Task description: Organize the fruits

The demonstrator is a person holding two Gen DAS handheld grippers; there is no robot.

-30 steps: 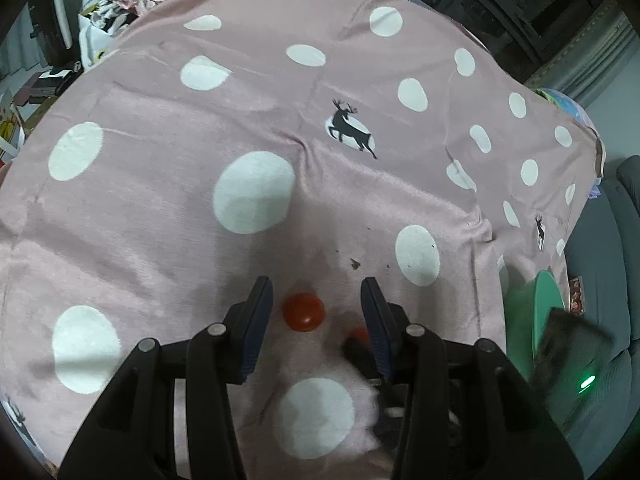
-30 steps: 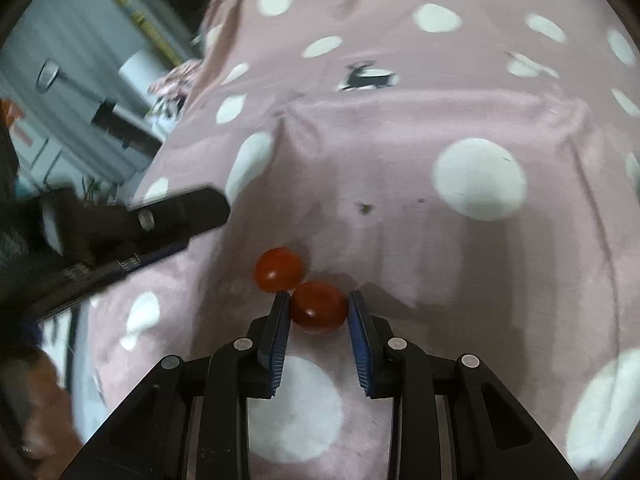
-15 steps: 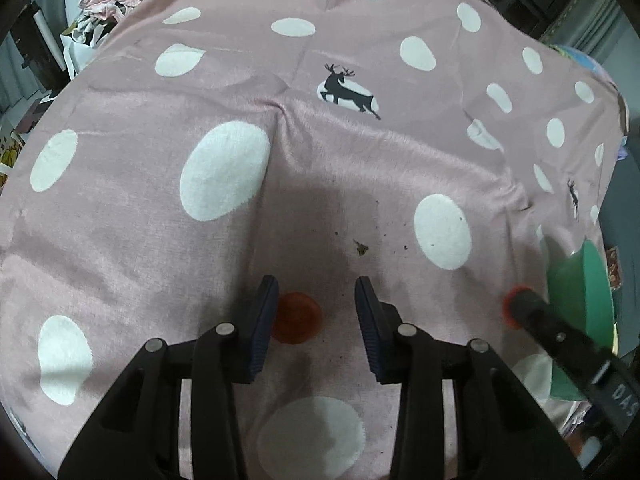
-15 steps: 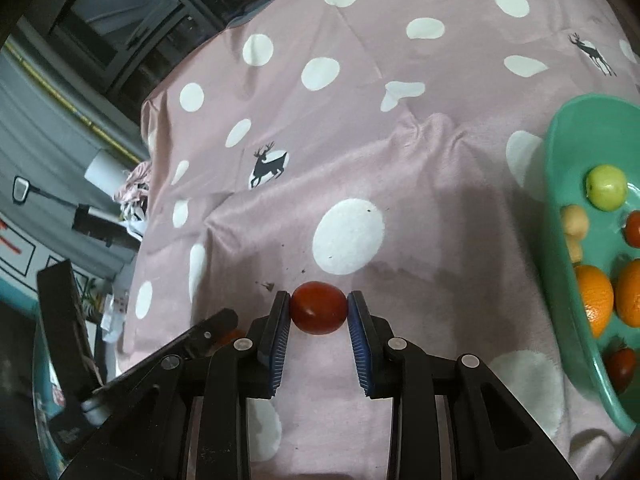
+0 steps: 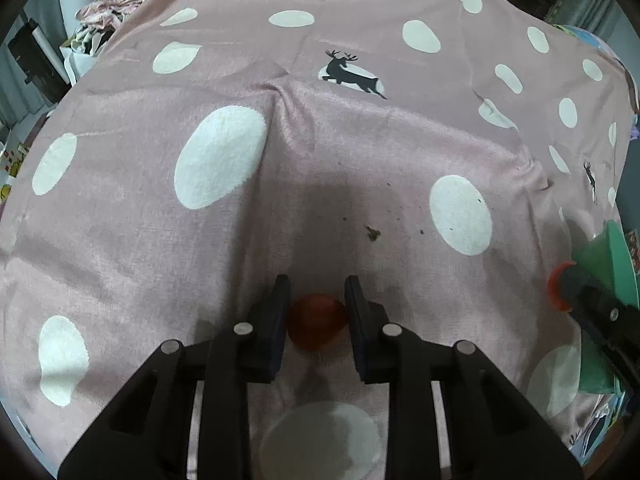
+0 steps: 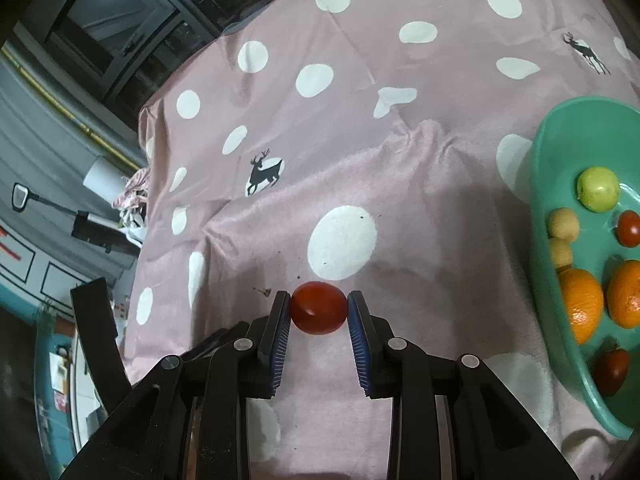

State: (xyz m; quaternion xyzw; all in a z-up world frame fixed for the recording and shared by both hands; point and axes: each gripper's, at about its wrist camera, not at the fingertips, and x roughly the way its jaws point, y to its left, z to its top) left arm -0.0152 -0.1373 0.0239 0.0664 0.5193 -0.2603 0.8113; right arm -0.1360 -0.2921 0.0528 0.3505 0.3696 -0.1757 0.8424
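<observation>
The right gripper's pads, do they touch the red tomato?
Touching. The right wrist view shows the red tomato pressed between both blue pads of the right gripper, no gap either side.

L wrist cam: we look fwd and down along the left gripper [image 5: 318,300], close over the pink dotted cloth [image 5: 360,152]. R wrist cam: we sit higher behind the right gripper [image 6: 319,310], tilted down, green bowl [image 6: 548,200] at right edge. Both views share the cloth, its deer print [image 5: 352,74] [image 6: 264,172] and the bowl [image 5: 612,256].
</observation>
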